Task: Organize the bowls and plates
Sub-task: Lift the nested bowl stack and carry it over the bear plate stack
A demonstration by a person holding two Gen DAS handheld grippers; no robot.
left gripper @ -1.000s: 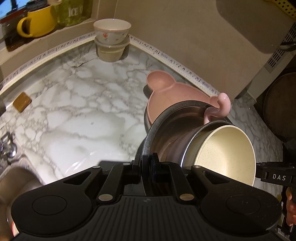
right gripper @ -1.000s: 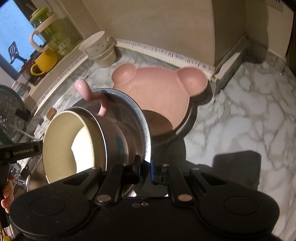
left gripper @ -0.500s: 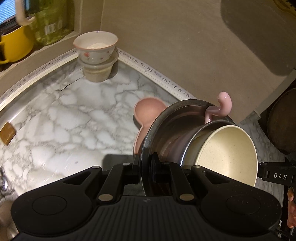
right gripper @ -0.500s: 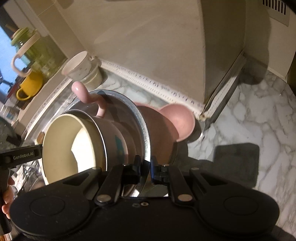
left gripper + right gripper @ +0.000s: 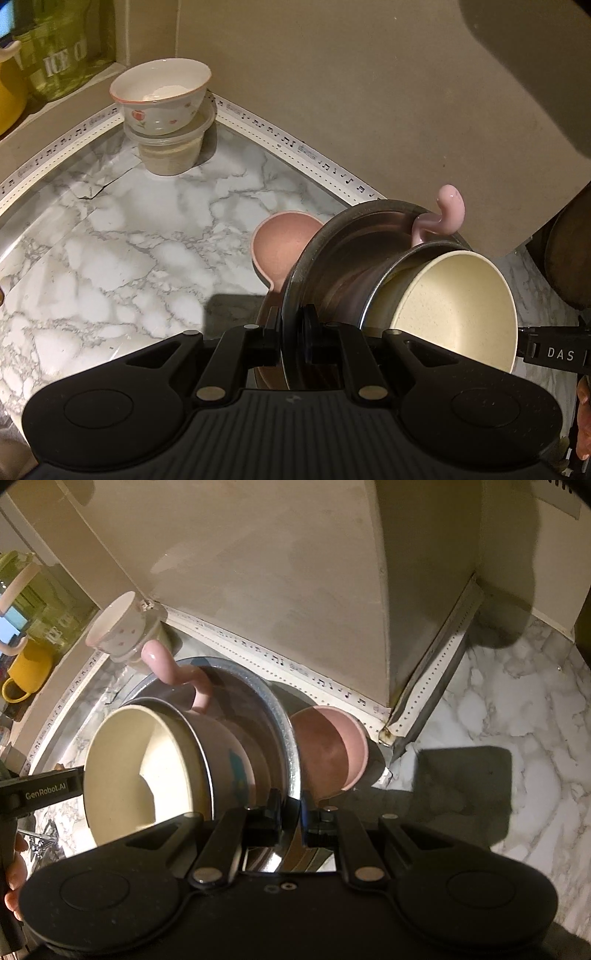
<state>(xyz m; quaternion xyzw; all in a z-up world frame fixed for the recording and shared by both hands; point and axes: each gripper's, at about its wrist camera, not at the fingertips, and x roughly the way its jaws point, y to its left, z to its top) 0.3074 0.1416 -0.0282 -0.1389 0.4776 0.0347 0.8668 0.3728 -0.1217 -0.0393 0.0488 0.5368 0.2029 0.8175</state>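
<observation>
Both grippers pinch the rim of a steel bowl from opposite sides: my left gripper and my right gripper are each shut on it. Nested in the steel bowl is a pink cup with a cream inside and a curled pink handle; it also shows in the right wrist view. Beneath and behind lies a pink bear-eared plate, seen in the right wrist view too. A floral bowl sits stacked on a clear tub in the corner.
The marble counter meets beige walls with a music-note trim strip. A yellow mug and a green jar stand on the window ledge. A dark round object is at the far right.
The steel bowl with the cup has moved toward the back wall and over the pink plate, hiding most of it. The floral bowl stack looks nearer.
</observation>
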